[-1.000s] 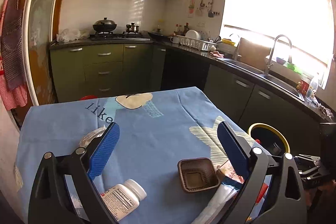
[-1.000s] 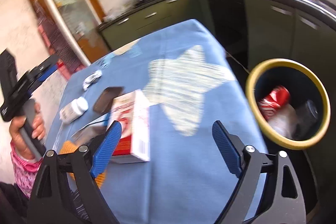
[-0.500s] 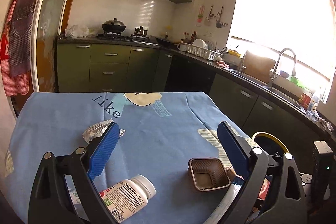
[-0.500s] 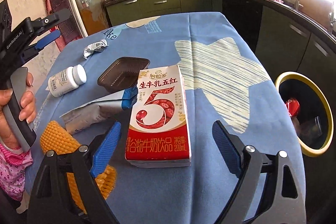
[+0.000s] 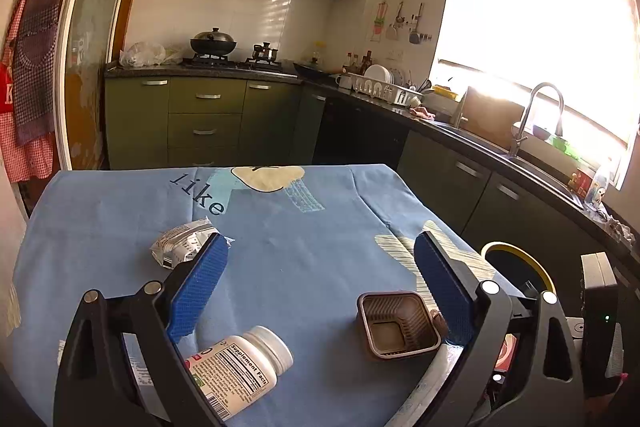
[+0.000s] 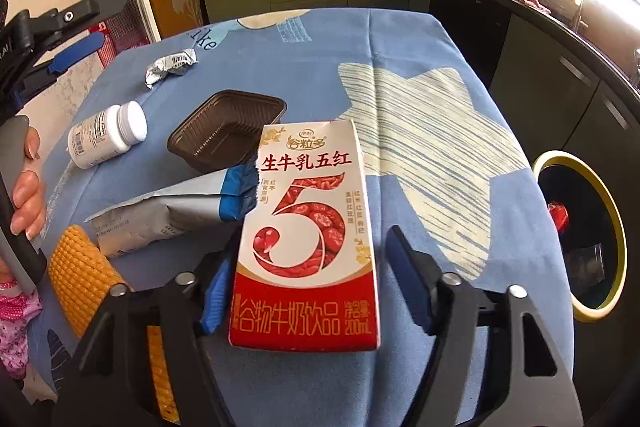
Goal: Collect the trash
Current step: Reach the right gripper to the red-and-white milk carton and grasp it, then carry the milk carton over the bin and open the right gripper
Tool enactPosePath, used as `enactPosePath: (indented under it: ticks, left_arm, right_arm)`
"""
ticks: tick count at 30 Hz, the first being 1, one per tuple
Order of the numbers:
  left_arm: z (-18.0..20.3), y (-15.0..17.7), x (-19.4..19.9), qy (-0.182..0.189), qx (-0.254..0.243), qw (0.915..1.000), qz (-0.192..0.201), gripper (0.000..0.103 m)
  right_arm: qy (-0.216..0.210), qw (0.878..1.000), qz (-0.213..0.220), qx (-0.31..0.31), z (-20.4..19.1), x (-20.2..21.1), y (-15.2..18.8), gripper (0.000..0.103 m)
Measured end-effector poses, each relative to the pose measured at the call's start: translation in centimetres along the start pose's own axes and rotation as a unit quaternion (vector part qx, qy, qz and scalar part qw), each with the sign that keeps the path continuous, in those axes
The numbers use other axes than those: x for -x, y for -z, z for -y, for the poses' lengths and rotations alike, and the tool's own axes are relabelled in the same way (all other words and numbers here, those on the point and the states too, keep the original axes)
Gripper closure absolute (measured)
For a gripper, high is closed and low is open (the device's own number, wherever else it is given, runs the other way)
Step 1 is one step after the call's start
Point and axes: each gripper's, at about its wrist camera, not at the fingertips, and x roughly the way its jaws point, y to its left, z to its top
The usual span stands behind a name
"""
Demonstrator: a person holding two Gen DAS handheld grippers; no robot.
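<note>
One blue-clothed worktop point(image 6: 420, 67) is seen, one bin point(image 6: 616, 235) beside it, partly cut off. One milk carton point(image 6: 308, 227) lies between the closing right gripper point(image 6: 308, 287), unpressed. One tray point(image 6: 228, 135), one bottle point(image 6: 106, 135), one wrapper point(image 6: 170, 67) counted. Left gripper point(image 5: 320, 279) gapes empty.

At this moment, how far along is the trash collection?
Done: the bin beside the table already holds a red can and some clear plastic. In hand: the right gripper is closing around the milk carton, a gap still showing on its right side. Left: the pill bottle, brown tray, foil wrapper, grey pouch and yellow mesh item. The left gripper is open, empty.
</note>
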Motion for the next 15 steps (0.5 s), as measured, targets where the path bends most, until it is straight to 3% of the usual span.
enactPosePath:
  ticks: [1, 9, 15]
  left_arm:
    - [0.0, 0.0, 0.0, 0.0, 0.001, 1.0, 0.0, 0.01]
    - [0.0, 0.1, 0.0, 0.002, 0.007, 1.0, -0.002, 0.01]
    - [0.3, 0.2, 0.0, 0.005, 0.003, 1.0, -0.002, 0.01]
  right_arm:
    - [0.001, 1.0, -0.003, 0.002, 0.0, 0.0, -0.1, 0.053]
    - [-0.001, 1.0, 0.001, -0.006, 1.2, 1.3, 0.2, 0.054]
    - [0.021, 0.999, 0.021, -0.033, 4.3, 3.8, 0.4, 0.054]
